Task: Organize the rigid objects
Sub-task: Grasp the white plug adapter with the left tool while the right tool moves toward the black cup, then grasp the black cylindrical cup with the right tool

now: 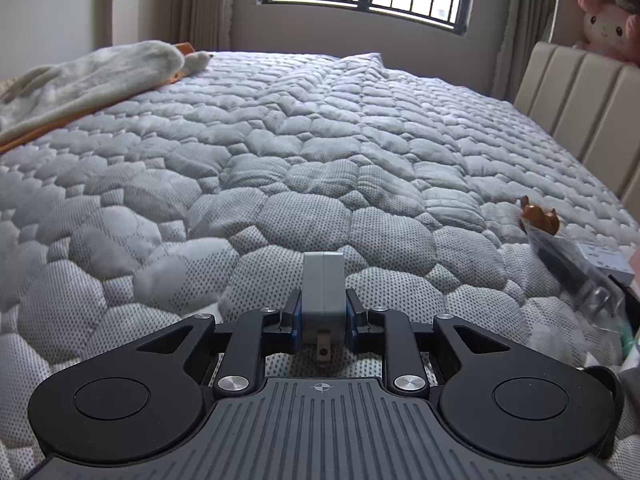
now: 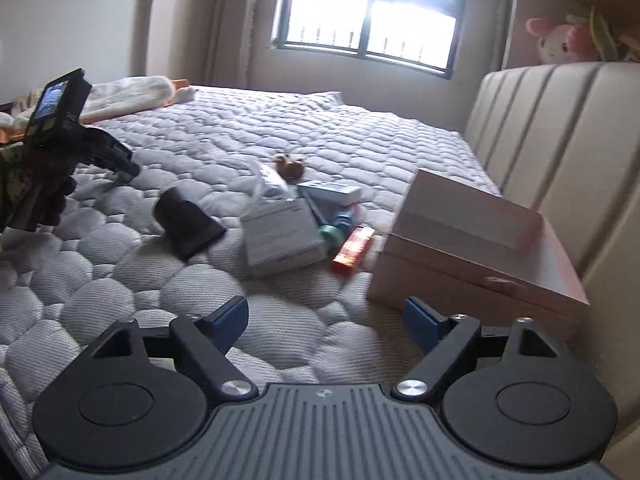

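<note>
My left gripper [image 1: 323, 312] is shut on a grey plug adapter [image 1: 323, 292], its metal prong pointing back at the camera, held low over the quilted bed [image 1: 240, 152]. My right gripper [image 2: 326, 316] is open and empty above the bed's near edge. Ahead of it lie a black object [image 2: 186, 222], a white box [image 2: 280, 236], a red box [image 2: 354, 245], a teal item [image 2: 334, 230], a light blue box [image 2: 334, 192] and a brown figurine [image 2: 289, 166]. A pink open box [image 2: 472, 240] stands to the right. The left gripper also shows in the right wrist view [image 2: 116, 160].
A white towel over orange cloth [image 1: 80, 80] lies at the bed's far left. A padded headboard [image 1: 580, 108] runs along the right, with a pink plush [image 1: 608, 28] above it. A clear package [image 1: 576, 268] and the figurine [image 1: 539, 216] lie at the right.
</note>
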Motion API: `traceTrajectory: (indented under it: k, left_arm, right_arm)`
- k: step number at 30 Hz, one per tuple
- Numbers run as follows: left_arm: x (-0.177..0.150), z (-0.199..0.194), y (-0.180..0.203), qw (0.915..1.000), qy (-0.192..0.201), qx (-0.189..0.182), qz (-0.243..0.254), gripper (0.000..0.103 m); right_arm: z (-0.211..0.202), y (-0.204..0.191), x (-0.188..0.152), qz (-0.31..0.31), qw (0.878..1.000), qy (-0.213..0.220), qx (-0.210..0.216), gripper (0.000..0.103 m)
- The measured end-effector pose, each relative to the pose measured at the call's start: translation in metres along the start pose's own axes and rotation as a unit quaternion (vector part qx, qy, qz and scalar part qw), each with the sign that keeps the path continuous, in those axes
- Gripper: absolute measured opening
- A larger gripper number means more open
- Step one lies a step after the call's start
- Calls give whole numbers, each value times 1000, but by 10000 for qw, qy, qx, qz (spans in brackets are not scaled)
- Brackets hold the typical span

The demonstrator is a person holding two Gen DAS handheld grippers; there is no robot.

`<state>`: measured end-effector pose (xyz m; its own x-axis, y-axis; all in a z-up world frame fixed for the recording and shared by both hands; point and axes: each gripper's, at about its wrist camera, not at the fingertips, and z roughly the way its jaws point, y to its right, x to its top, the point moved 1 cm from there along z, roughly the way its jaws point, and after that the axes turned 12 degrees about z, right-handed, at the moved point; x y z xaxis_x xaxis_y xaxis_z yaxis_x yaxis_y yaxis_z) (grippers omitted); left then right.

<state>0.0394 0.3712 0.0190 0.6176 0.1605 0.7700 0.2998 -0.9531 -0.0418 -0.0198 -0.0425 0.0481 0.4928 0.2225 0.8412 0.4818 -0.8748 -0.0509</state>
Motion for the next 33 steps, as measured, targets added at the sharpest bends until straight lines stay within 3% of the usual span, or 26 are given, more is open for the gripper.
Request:
traceTrajectory:
  k: [7, 13, 17, 25, 29, 33]
  left_arm:
    - [-18, -61, 9, 9969, 364, -699, 7, 24]
    - [-51, -120, 37, 9888, 411, -1432, -116, 24]
    - [-73, -138, 44, 9861, 267, -1629, -206, 24]
    - [-91, -135, 39, 9811, 65, -1852, -560, 24]
    - [-91, -135, 41, 9807, 54, -1886, -520, 24]
    - [-93, -135, 45, 9802, 12, -1916, -507, 24]
  right_arm:
    - [12, -38, 23, -593, 9963, 141, 613, 85]
    - [61, -76, 43, -1027, 9877, -202, 1161, 85]
    - [98, -95, 47, -1180, 9827, -502, 1339, 85]
    - [138, -97, 64, -864, 9823, -792, 1463, 85]
    - [143, -113, 61, -1412, 9740, -797, 1585, 84]
    - [154, -123, 63, -1684, 9677, -911, 1639, 73]
